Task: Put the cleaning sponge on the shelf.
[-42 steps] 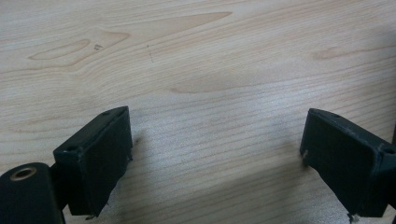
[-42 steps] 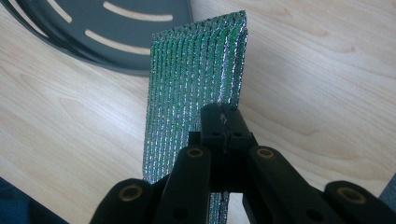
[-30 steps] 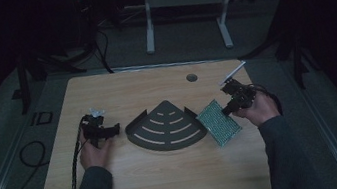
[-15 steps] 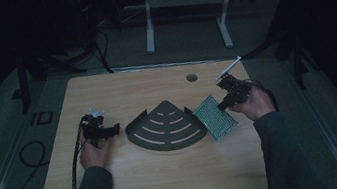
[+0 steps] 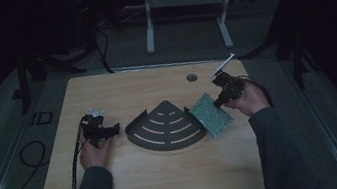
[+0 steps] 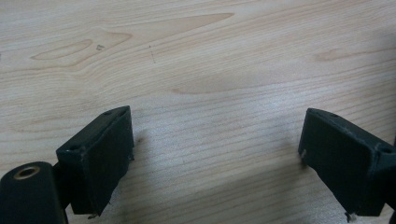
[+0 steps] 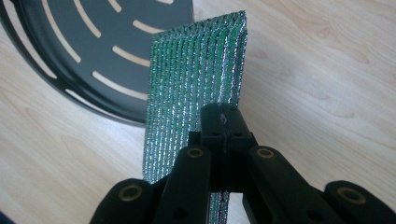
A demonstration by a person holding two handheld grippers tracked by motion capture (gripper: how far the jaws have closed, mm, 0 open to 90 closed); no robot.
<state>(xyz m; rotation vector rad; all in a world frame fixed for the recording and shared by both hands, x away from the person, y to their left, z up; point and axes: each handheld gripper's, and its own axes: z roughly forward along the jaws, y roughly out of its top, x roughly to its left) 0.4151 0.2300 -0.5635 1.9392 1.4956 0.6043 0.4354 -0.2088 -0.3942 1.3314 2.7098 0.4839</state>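
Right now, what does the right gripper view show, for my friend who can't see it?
The right hand-held gripper is shut on the edge of a shiny green ribbed pad. Behind it lies a dark slotted tray on a light wooden table.

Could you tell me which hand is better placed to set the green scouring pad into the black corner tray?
Right: the right gripper is already shut on the green pad beside the tray. The left gripper is open over bare table.

Left hand-held gripper [image 6: 215, 163] agape; right [image 7: 223, 122] clamped
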